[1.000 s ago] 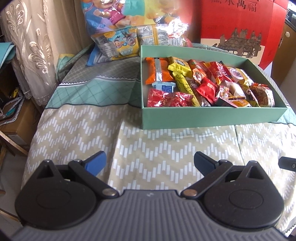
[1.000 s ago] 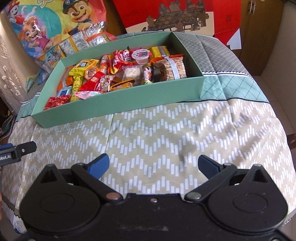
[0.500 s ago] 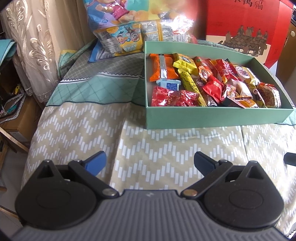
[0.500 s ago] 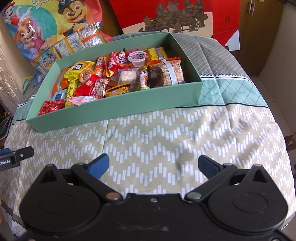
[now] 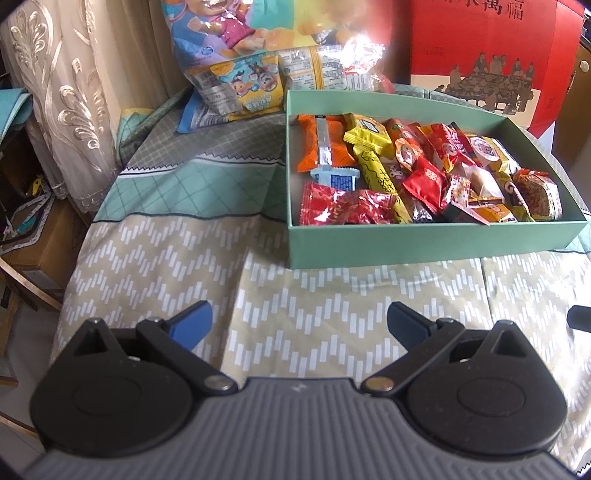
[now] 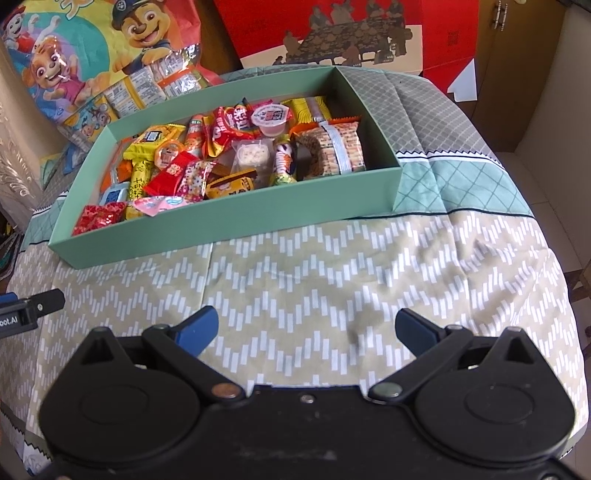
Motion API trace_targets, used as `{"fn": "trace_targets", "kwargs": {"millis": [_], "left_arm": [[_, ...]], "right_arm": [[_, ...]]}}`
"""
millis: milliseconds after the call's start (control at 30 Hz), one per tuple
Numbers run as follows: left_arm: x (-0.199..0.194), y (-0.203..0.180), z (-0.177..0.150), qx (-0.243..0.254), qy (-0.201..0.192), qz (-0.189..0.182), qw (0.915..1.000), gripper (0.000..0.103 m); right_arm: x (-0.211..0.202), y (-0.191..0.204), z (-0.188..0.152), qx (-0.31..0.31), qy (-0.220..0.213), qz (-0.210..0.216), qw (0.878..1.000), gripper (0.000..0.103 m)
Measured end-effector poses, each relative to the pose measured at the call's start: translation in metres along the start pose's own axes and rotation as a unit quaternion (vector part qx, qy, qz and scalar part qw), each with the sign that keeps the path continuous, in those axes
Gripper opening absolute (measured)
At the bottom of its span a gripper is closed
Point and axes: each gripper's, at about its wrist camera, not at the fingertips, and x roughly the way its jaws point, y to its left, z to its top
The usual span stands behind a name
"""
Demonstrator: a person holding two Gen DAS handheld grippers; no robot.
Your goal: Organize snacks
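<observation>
You are holding both tools low over the patterned cloth (image 6: pixel 332 266) that is covering the worktop, short of the green box (image 6: pixel 236 221). Your left tool (image 5: pixel 299 325) is standing with its blue-tipped fingers (image 5: pixel 192 325) spread wide apart, gripping nothing, with only zigzag cloth showing between them. Your right tool (image 6: pixel 306 328) is doing the same: its fingers (image 6: pixel 415 332) are parted and nothing is lying between them.

The snacks are sitting inside the green box, which is resting on the cloth ahead of both tools. In the left wrist view an orange packet (image 5: pixel 323 146) is lying at the box's far left corner, a yellow wrapper (image 5: pixel 373 162) is slanting beside it, and a crinkled red wrapper (image 5: pixel 343 208) is lying against the near wall. In the right wrist view a sealed jelly cup (image 6: pixel 269 119) is sitting on top of the pile toward the back, and a striped cracker pack (image 6: pixel 341 149) is filling the right end of the box.

Behind the box, a cartoon snack bag (image 6: pixel 92 55) is leaning on the left and a red gift box (image 6: pixel 351 33) is standing on the right. A curtain (image 5: pixel 62 103) is hanging beyond the worktop's left edge.
</observation>
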Motion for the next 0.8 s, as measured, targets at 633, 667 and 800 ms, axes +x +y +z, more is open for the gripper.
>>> {"fn": "trace_targets", "kwargs": {"millis": [633,667,800], "left_arm": [[-0.0039,0.0002,0.0009,0.002,0.001,-0.007,1.0000,0.103],[-0.0042,0.0003,0.0007,0.002,0.001,-0.007,1.0000,0.103],[-0.0039,0.0008,0.0007,0.003,0.007,-0.016,0.9998,0.103]], "right_arm": [[-0.0069,0.0005,-0.0006,0.009,-0.010,-0.007,1.000,0.103],[-0.0073,0.0012,-0.0007,0.009,-0.011,-0.007,1.000,0.103],[-0.0089,0.0016,-0.0005,0.009,-0.015,-0.007,1.000,0.103]]}}
